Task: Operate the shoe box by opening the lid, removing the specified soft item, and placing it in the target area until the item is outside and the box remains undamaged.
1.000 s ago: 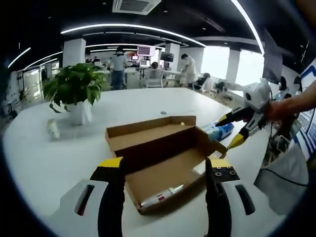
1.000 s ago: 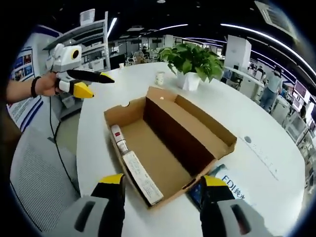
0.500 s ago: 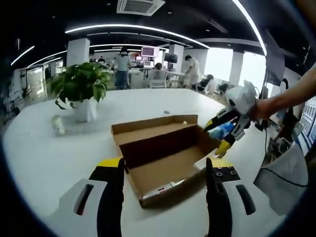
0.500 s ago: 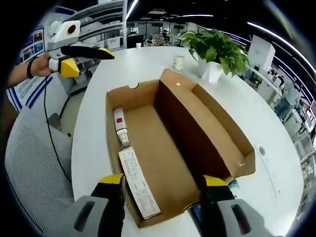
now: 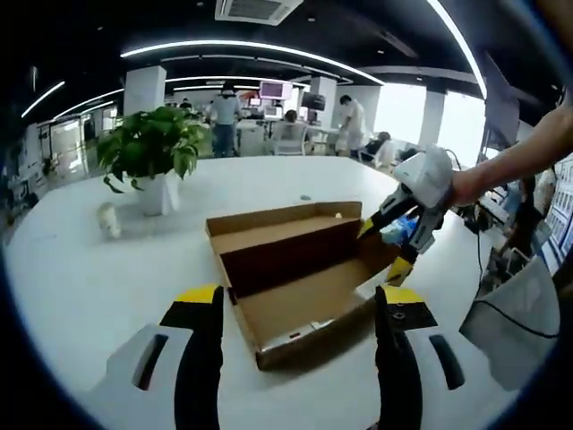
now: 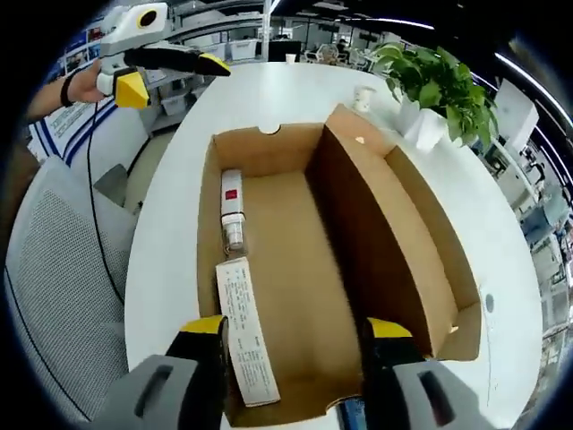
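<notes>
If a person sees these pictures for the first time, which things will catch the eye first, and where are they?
First comes the open cardboard box lying on the white table, lid folded back, right under the right gripper, whose jaws are apart. Against the box's left wall lie a white tube and a paper slip. Farther back, a potted plant stands on the table, and the left gripper hovers open near the box.

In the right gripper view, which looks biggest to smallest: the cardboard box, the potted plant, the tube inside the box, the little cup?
1. Cardboard box
2. Potted plant, though it stands farther off
3. Tube
4. Cup, farthest away, so its true size is unsure
</notes>
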`<state>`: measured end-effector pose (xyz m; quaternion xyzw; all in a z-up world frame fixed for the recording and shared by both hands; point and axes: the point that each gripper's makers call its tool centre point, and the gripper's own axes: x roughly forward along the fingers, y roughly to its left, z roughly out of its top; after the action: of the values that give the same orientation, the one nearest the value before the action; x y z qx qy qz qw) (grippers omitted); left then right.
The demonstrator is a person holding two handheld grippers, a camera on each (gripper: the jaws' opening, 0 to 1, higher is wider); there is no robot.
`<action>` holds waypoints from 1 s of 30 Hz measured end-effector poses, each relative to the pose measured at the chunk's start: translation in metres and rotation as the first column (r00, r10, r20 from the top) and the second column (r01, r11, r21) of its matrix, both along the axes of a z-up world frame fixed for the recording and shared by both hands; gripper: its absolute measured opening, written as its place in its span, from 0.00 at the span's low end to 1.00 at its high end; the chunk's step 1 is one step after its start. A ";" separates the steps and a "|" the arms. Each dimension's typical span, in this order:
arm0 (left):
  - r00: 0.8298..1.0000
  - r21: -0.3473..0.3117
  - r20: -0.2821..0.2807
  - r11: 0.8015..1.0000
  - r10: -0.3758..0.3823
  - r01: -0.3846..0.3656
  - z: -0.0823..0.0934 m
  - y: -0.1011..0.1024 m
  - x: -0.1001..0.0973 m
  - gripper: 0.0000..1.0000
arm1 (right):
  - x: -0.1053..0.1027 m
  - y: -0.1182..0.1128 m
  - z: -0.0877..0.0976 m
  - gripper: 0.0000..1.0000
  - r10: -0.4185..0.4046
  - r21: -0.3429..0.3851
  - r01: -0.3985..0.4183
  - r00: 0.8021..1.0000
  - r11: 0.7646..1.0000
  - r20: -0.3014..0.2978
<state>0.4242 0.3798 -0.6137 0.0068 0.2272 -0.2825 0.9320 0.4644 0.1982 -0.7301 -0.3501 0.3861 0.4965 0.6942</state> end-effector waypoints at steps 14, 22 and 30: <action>1.000 -0.009 -0.003 1.000 0.003 -0.003 -0.001 -0.001 -0.002 0.68 | 0.007 0.002 0.003 0.59 0.015 0.007 -0.015 1.000 1.000 0.005; 1.000 -0.010 -0.006 1.000 0.005 -0.005 -0.003 0.003 -0.003 0.68 | -0.009 0.018 -0.001 0.50 0.084 0.038 -0.082 0.995 0.996 -0.059; 1.000 -0.009 -0.012 1.000 0.014 -0.014 -0.005 0.009 -0.003 0.68 | 0.000 0.015 -0.001 0.57 0.115 0.016 -0.114 0.992 0.993 -0.045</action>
<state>0.4215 0.3885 -0.6185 -0.0011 0.2316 -0.2769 0.9326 0.4640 0.2131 -0.7313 -0.3557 0.3779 0.5460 0.6577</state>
